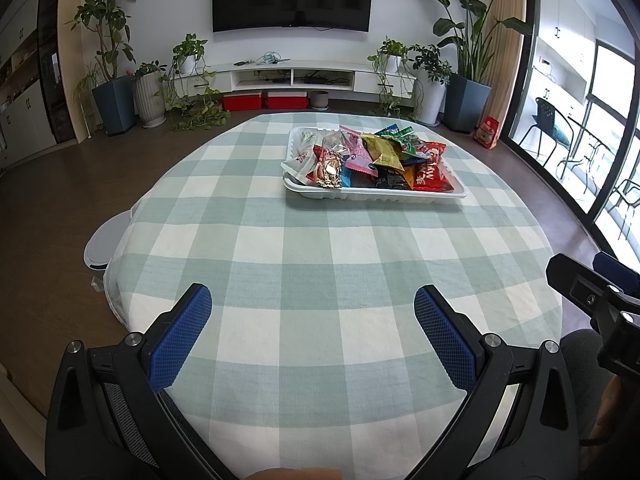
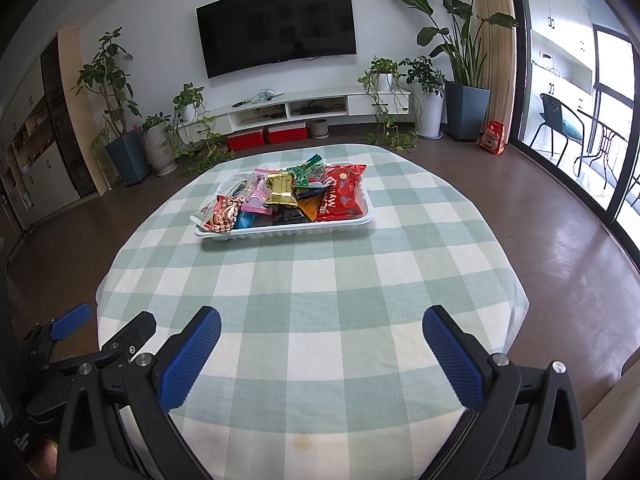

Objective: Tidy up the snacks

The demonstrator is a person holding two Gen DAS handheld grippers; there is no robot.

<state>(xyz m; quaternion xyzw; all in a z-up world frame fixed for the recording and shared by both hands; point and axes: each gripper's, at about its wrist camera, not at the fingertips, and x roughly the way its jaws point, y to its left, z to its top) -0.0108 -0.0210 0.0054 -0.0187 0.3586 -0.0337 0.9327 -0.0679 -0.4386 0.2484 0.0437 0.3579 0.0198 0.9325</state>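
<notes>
A shallow white plastic tray (image 1: 376, 197) sits on the far half of the worktop (image 1: 320, 280), which is covered by a pale green and white checked cloth. The tray holds a loose heap of snack packets (image 1: 372, 156) lying at all angles and overlapping. A large red bag (image 2: 343, 194) with white lettering fills the right end. A gold foil packet (image 2: 283, 190) lies on top near the middle, with a green packet (image 2: 309, 172) behind it and a pink one (image 2: 258, 196) to its left. At the left end a red and white wrapper (image 2: 224, 214) leans over the rim. An orange corner and dark packets show beneath the pile, mostly covered, so their shapes and printing cannot be made out. The lettering on most wrappers is too small to read.

Both tongs are near the front edge of the worktop, well apart from the tray. The left tongs (image 1: 313, 312) are spread wide with nothing between the blue ribbed pads. The right tongs (image 2: 322, 334) are likewise spread wide and hold nothing. Each pair appears at the edge of the other's view, cut off by the frame. The near corners of the worktop are hidden behind the black tong bodies. A yellowish stain (image 2: 301, 443) marks the cloth near the front edge.
</notes>
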